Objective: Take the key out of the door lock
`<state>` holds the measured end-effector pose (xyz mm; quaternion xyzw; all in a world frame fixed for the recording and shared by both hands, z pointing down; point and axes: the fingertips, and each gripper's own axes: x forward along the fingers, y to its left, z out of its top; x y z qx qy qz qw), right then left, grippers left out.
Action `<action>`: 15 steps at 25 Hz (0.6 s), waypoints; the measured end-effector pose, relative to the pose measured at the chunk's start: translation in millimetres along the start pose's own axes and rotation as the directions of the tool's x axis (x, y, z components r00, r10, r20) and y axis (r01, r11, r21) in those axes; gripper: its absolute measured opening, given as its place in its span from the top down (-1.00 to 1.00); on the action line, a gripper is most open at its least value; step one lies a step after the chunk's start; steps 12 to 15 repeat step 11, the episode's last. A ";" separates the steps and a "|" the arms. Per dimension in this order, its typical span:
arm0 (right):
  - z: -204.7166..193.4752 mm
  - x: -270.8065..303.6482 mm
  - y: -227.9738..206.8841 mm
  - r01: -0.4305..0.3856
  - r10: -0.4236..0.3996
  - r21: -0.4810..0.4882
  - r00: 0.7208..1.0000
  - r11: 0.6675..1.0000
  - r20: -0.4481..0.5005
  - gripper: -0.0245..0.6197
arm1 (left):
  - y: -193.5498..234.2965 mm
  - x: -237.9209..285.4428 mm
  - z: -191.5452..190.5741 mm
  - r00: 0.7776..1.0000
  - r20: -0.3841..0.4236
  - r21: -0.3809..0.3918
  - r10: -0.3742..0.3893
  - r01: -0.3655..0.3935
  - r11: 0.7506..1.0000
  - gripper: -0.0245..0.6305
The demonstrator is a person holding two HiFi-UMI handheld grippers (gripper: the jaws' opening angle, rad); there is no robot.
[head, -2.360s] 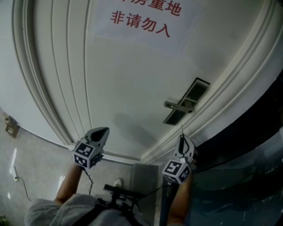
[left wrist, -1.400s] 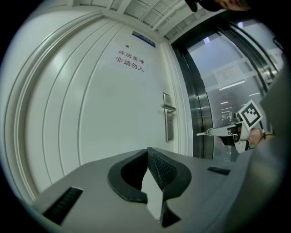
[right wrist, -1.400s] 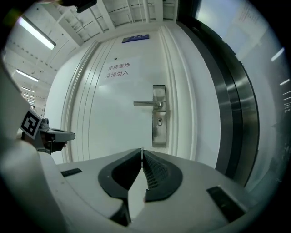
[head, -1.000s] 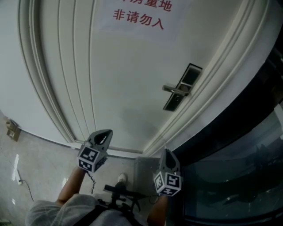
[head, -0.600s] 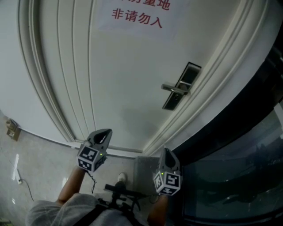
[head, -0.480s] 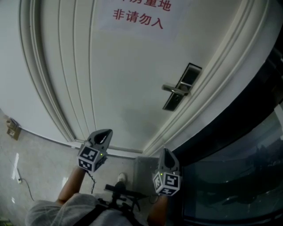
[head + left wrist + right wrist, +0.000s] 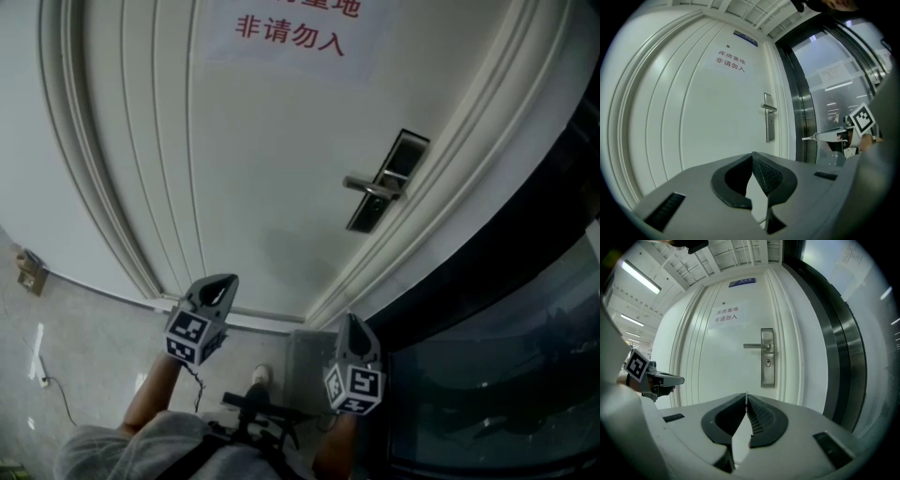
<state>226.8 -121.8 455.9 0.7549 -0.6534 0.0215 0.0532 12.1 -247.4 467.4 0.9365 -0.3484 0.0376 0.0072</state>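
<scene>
Soft, even indoor light on the white door (image 7: 281, 169); edges bend fisheye-style; the glass (image 7: 497, 375) is dim, seemingly reflective.

The white panelled door (image 7: 272, 169) stands ahead of the left gripper (image 7: 227, 281) and the right gripper (image 7: 352, 321). A silver metal lock plate (image 7: 767, 357) with a lever handle (image 7: 754, 346) is mounted on it ahead of the right gripper. A white paper sign with red characters (image 7: 291, 33) is fixed higher up. The pale grey stone floor (image 7: 94, 328) lies below both grippers. A thin cable (image 7: 56, 398) lies on it left of the left gripper.
</scene>
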 end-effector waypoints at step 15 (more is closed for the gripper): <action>-5.5 5.7 -1.5 -0.020 0.020 -0.011 1.000 1.000 -0.006 0.86 | -5.0 7.3 1.4 1.000 -0.002 -0.001 -0.007 0.007 1.000 0.91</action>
